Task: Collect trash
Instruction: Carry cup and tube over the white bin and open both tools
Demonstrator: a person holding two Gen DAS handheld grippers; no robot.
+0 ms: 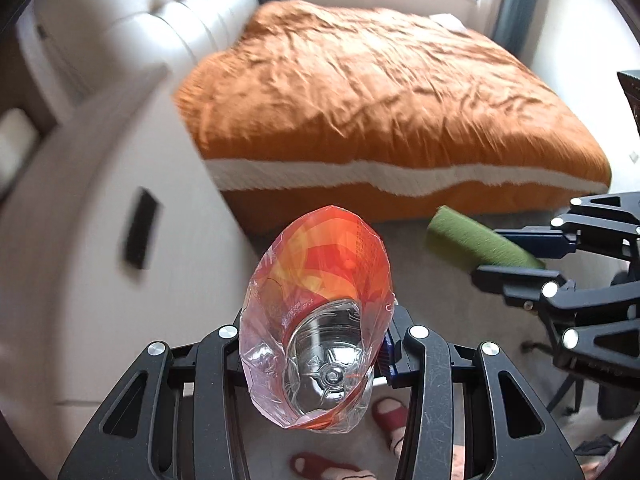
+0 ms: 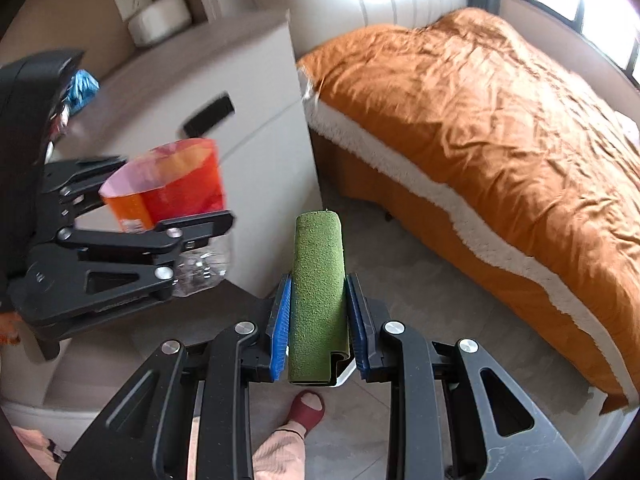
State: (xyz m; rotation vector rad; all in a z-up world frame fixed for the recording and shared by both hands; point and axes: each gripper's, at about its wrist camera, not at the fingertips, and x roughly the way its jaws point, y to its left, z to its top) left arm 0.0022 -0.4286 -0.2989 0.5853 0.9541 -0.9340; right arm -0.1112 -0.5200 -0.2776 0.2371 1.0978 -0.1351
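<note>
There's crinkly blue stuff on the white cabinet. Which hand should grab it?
Probably neither yet. The left gripper is shut on the plastic bottle, the right gripper on the green roll. Once emptied, left looks better placed: the blue wrapper lies on its side.

Clear plastic bottle (image 1: pixel 320 344) wears an orange-red, yellow-swirled label; fuzzy rolled tube (image 2: pixel 318 296) is moss green between blue-padded fingers (image 2: pixel 281 320); bed cover (image 2: pixel 480 120) burnt orange, white-trimmed.
</note>
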